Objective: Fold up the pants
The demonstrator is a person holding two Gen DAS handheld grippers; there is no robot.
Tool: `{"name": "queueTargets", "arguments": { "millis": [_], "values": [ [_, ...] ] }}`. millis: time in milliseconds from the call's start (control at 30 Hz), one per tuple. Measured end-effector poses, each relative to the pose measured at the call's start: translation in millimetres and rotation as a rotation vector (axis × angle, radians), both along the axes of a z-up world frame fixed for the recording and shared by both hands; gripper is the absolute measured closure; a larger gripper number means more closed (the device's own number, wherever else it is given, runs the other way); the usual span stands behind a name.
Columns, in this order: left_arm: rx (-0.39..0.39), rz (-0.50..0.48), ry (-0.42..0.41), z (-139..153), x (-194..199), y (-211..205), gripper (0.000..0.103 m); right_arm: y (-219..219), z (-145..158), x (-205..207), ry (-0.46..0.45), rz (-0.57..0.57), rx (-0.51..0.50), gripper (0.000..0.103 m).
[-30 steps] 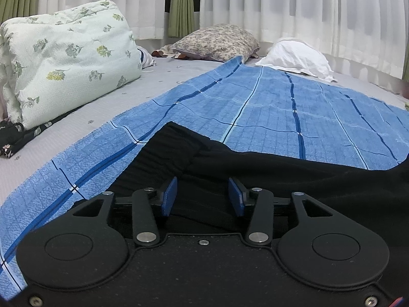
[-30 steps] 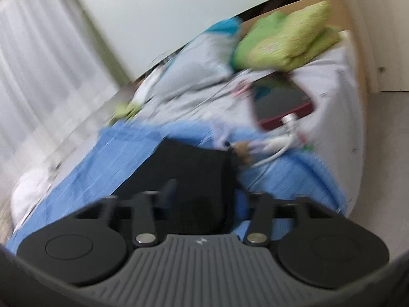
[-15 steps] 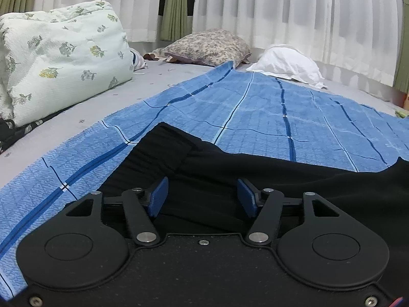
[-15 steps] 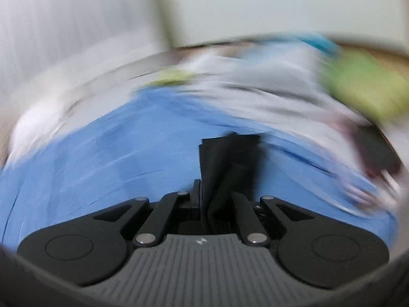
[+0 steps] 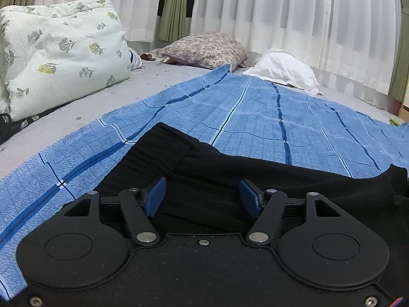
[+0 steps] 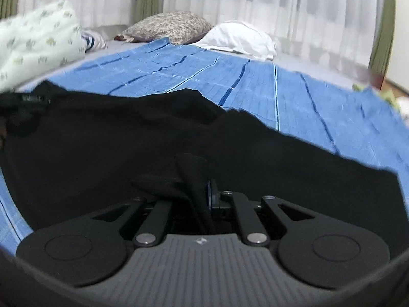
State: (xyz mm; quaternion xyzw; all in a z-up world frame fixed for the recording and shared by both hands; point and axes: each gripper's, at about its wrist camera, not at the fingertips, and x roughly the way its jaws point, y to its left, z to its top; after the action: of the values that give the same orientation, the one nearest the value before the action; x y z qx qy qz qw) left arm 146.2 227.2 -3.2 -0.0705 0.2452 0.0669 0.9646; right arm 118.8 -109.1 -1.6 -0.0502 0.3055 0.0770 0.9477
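Swinging across the bed, the right hand-held gripper (image 6: 204, 192) is now clamped on a bunch of the black pants (image 6: 153, 140), dragging one end over; the left hand-held gripper (image 5: 202, 195) has just been opening, jaws apart above the cloth lying on the blue blanket (image 5: 255, 107), so the fold is under way.

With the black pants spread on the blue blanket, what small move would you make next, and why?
Probably lower the right claw, shut on a bunch of the black fabric pants, onto the cloth beside the left claw and release. The left one has just been opening, its pads clear of the fabric, over the blue striped blanket.
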Motion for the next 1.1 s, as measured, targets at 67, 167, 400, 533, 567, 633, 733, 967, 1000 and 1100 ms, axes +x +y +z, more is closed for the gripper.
{"name": "queueTargets", "arguments": {
  "millis": [67, 167, 400, 533, 567, 633, 733, 967, 1000, 1100],
  "values": [
    [0.000, 0.000, 0.001, 0, 0, 0, 0.040, -3, 2, -3, -0.001, -0.004, 0.008, 0.094],
    [0.002, 0.000, 0.002, 0, 0, 0, 0.040, 1, 0, -11, -0.010, 0.002, 0.014, 0.094],
    [0.006, -0.002, 0.004, 0, 0, -1, 0.037, 17, -1, -18, -0.033, 0.044, 0.036, 0.086],
    [0.019, -0.009, 0.010, -1, 1, -4, 0.035, 22, -2, -26, -0.050, 0.096, 0.031, 0.057],
    [0.021, -0.009, 0.011, -1, 1, -5, 0.034, 21, -1, -30, -0.047, 0.127, 0.056, 0.038],
    [0.020, -0.010, 0.011, -1, 1, -5, 0.034, 19, 1, -37, -0.033, 0.180, 0.116, 0.032],
    [0.027, -0.009, 0.015, -1, 2, -7, 0.034, 15, 5, -52, -0.030, 0.244, 0.181, 0.027],
    [0.139, -0.030, 0.098, 12, 11, -28, 0.014, -12, 28, -76, -0.085, 0.226, 0.236, 0.021],
    [0.152, -0.018, 0.101, 16, 9, -33, 0.012, -19, 30, -79, -0.100, 0.204, 0.227, 0.020],
    [0.151, -0.032, 0.065, 29, -5, -48, 0.010, -44, 34, -91, -0.146, 0.104, 0.189, 0.018]
  ]
}}
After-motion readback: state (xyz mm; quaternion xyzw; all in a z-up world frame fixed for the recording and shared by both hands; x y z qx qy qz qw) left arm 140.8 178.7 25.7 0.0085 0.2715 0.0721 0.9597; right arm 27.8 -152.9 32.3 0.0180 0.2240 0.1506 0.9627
